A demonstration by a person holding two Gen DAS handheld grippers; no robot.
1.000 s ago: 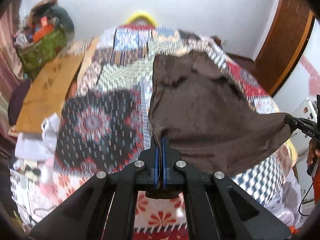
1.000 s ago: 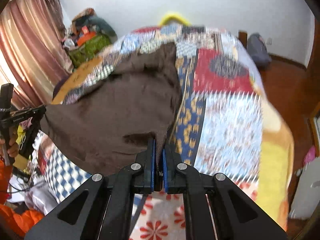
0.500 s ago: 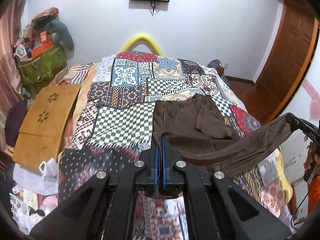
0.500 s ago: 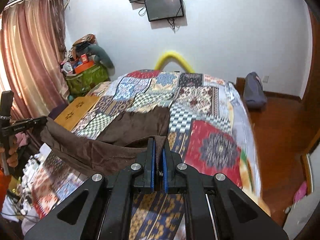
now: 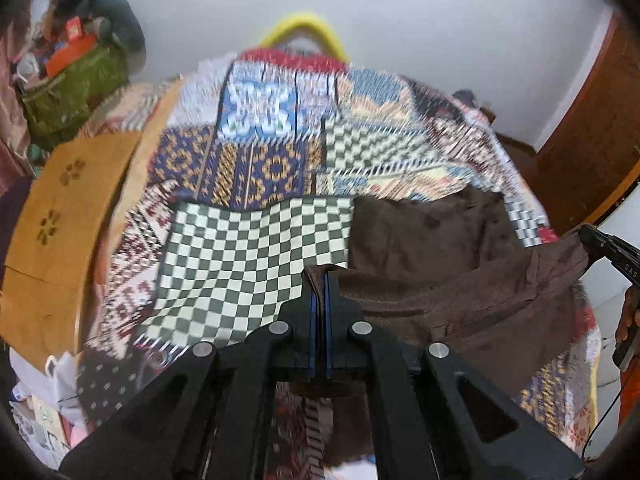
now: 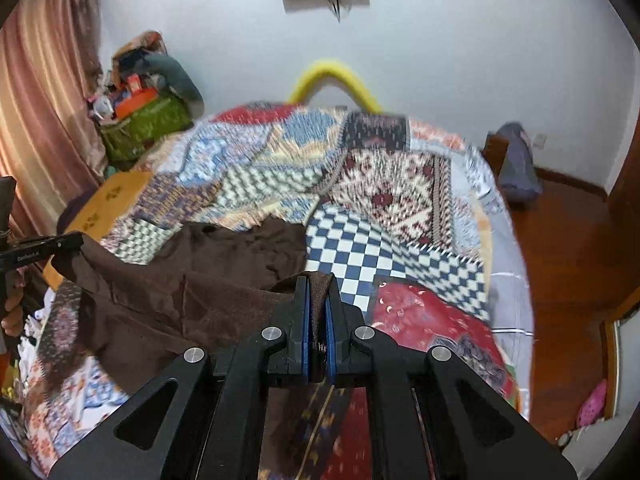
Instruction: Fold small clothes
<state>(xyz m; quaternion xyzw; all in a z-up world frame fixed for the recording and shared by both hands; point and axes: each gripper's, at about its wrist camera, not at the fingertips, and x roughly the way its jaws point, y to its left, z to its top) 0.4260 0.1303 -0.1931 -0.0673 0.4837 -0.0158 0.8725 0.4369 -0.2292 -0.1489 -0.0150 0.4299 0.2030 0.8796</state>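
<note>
A dark brown garment [image 5: 452,276] lies on the patchwork bedspread [image 5: 256,240], its near edge lifted and stretched between both grippers. My left gripper [image 5: 319,280] is shut on one corner of that edge. My right gripper [image 6: 316,284] is shut on the other corner, brown cloth bunched between its blue pads. In the right wrist view the brown garment [image 6: 192,284] runs left to the left gripper [image 6: 68,246]; in the left wrist view the right gripper [image 5: 592,236] shows at the right edge. The far part of the garment rests flat on the bed.
A wooden board [image 5: 64,216] lies along the bed's left side. A green bag [image 6: 148,128] heaped with things stands at the far left corner by the curtain [image 6: 36,92]. A yellow arch [image 6: 336,80] stands at the bed's far end, a dark bag [image 6: 518,160] on the wooden floor.
Both grippers have carried the garment's near edge forward over the bed. The cloth, hanging spread out before, now lies with its far part on the bedspread, folding over itself.
</note>
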